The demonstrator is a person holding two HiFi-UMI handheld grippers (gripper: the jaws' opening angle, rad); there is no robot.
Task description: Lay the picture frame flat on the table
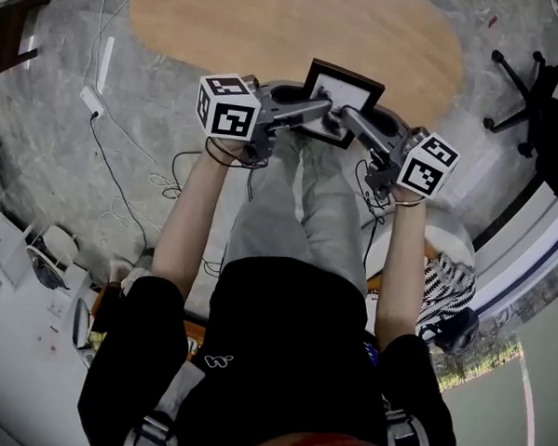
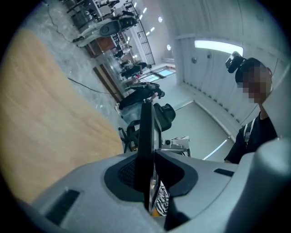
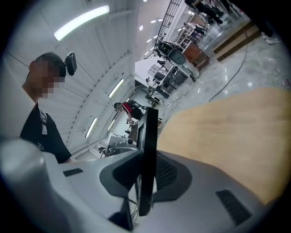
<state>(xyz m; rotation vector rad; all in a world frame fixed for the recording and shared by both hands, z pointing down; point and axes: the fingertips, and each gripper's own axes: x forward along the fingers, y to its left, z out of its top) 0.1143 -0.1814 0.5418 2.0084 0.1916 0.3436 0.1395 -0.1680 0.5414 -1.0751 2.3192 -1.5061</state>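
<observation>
Picture frame is up off the flat, its pale face tilted toward the person. It hangs over the near rim of the oval table. Cannot tell whether its lower edge touches the wood.

- Left gripper comes in from the near left and the right gripper from the near right. They meet at the frame's near lower part, about equally close.
- In both gripper views the frame is edge-on, running straight out between the pads, with its flat sides against them.
- Right gripper: clamped on the frame, a pad on each face.
- Left gripper: pads against the frame too, though a thin slit shows low down on one side. My judgement is that the grip is light.
- The open tabletop lies beyond, on the far side. Laying the frame flat likely means tipping its top edge away and down.

Frame: thin, rigid, dark moulding, white centre, rectangular. Table: smooth light wood grain, rounded edge. Pads: dark and finely ribbed.
</observation>
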